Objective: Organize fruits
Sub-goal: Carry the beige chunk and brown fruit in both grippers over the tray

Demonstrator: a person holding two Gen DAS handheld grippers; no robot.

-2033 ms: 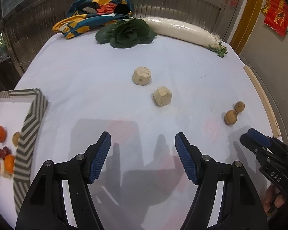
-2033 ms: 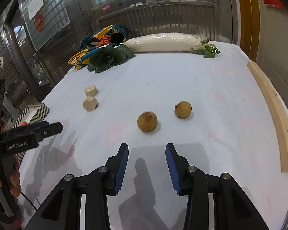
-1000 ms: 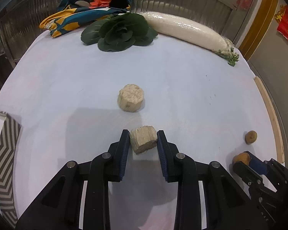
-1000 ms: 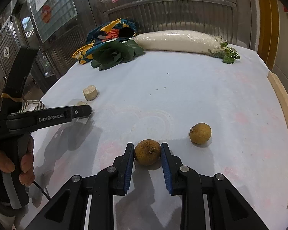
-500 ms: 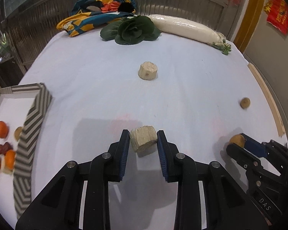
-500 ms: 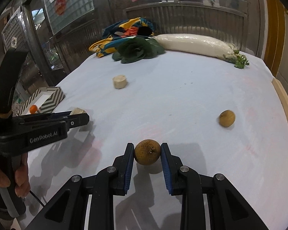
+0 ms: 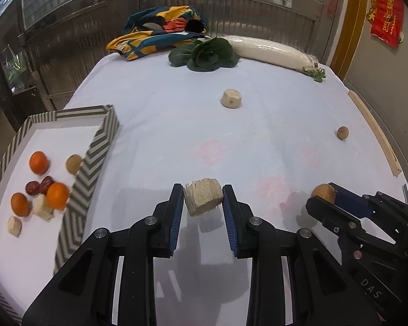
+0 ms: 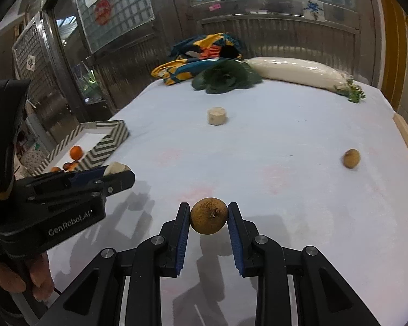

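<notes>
My left gripper (image 7: 203, 199) is shut on a pale fibrous sugarcane chunk (image 7: 202, 197), held above the white tablecloth. My right gripper (image 8: 208, 218) is shut on a round brown longan (image 8: 209, 219), also lifted off the cloth. In the left wrist view the right gripper (image 7: 322, 195) shows at lower right with the longan (image 7: 323, 192) at its tip. A second sugarcane chunk (image 7: 231, 98) and a second longan (image 7: 342, 132) lie on the table. The striped tray (image 7: 95, 146) at left holds oranges (image 7: 38, 162), red dates, a longan and pale chunks.
A long white radish (image 7: 272, 51), a leafy green vegetable (image 7: 206, 54) and a colourful cloth (image 7: 155, 32) lie along the table's far edge. A wooden strip (image 7: 372, 133) runs down the right edge. A hand (image 8: 21, 274) grips the left tool at lower left.
Both grippers have pulled back toward the near edge and leftward, carrying their pieces. The striped tray has come into view at left; the remaining chunk and longan now sit farther away.
</notes>
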